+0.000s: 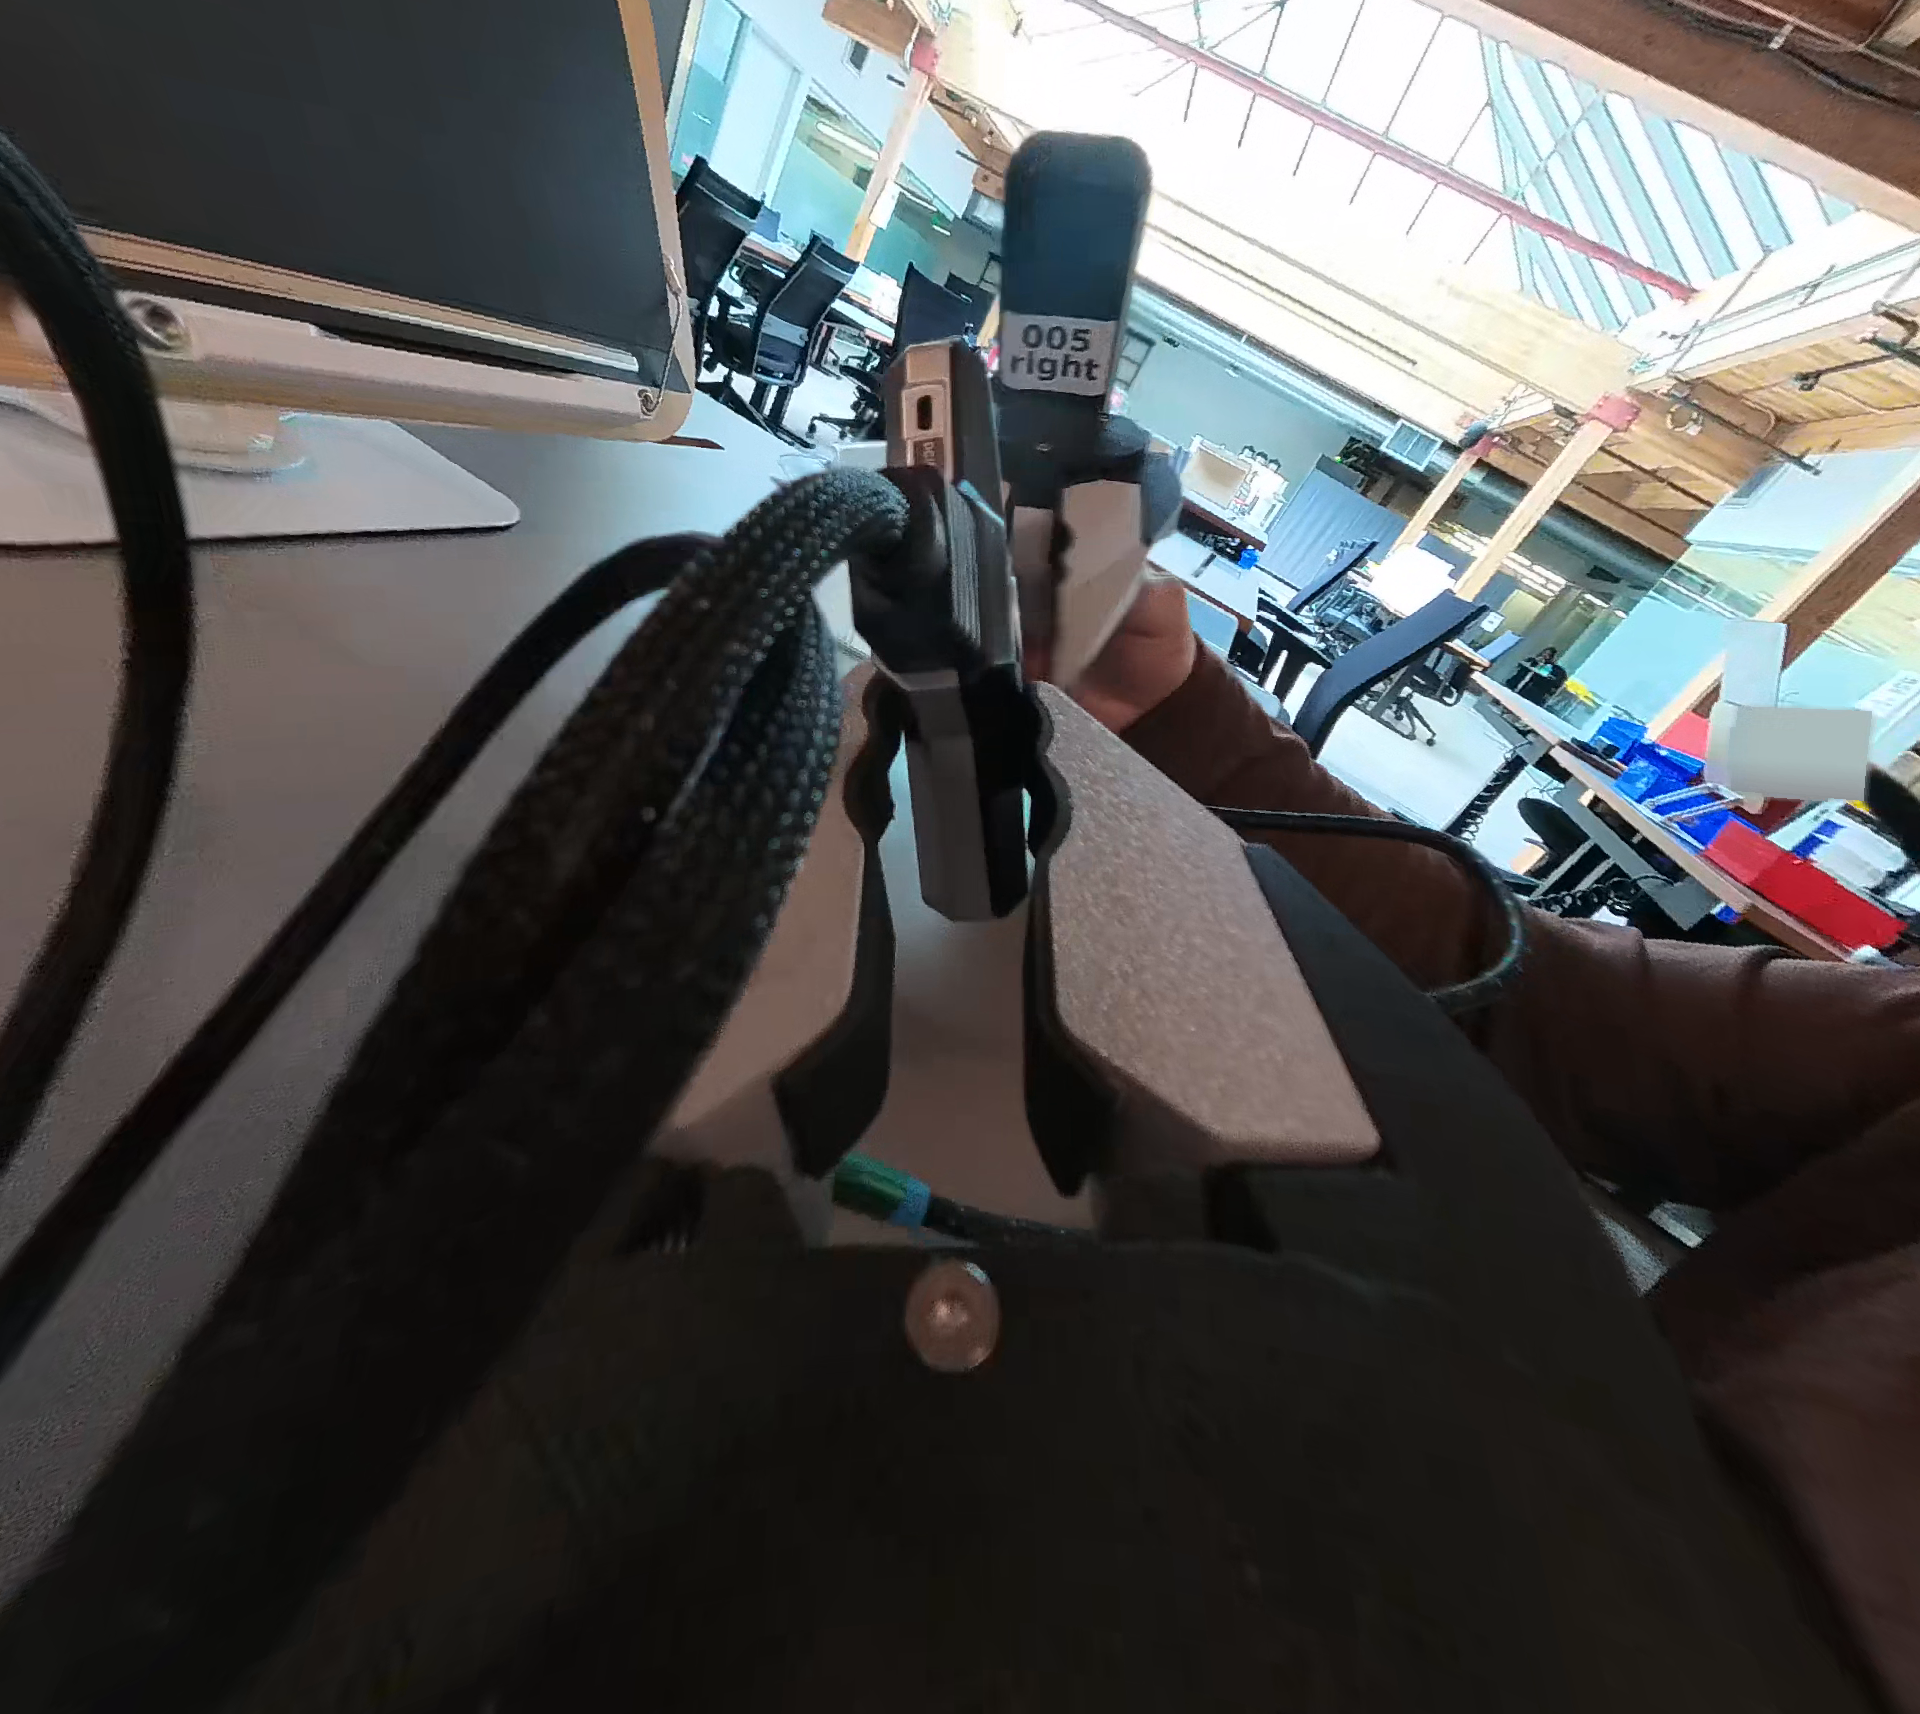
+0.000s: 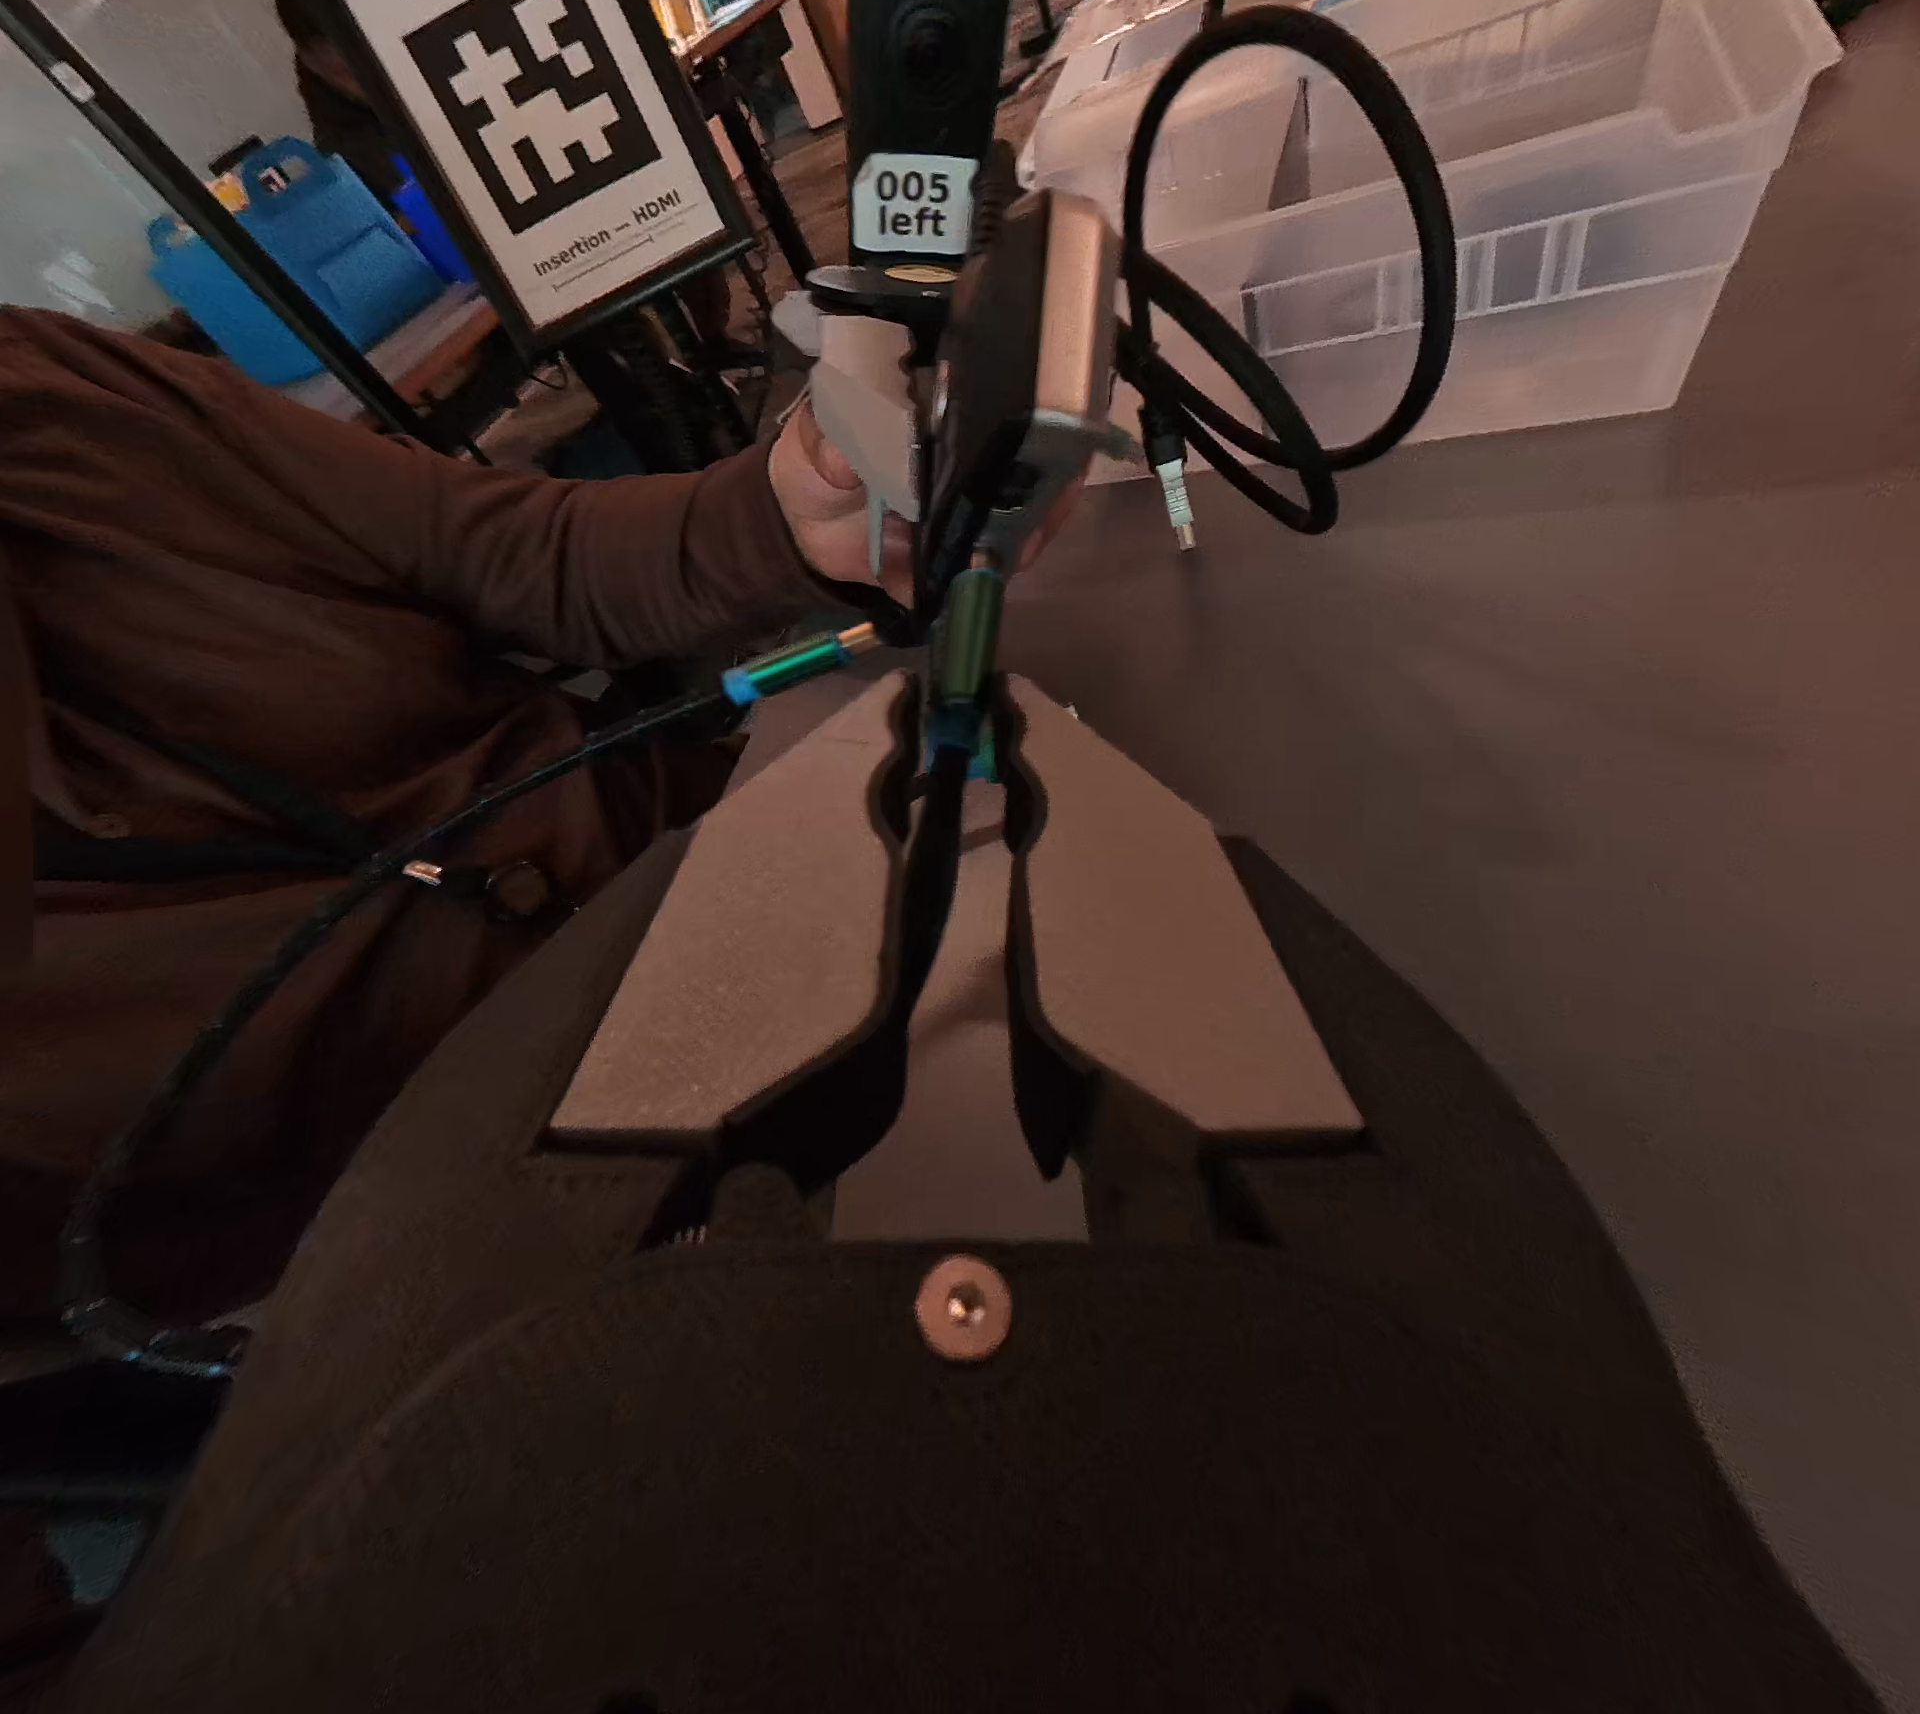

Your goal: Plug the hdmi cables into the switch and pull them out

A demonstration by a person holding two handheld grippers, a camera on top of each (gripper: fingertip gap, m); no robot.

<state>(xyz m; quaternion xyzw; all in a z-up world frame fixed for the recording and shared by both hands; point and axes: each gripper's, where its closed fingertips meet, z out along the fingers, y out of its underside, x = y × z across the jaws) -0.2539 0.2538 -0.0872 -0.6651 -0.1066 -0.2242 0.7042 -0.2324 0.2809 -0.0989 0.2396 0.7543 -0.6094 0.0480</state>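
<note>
While both devices are raised above the dark table, the left gripper is seen clamped on the grey switch, which is held on edge between its fingertips; a braided black cable is plugged into the switch's left side and loops down toward the table. In the right wrist view, the right gripper is closed around a green-shelled HDMI plug, whose tip meets the switch's lower edge. A second green plug hangs free at left. A clear plastic bin is seen at far right.
</note>
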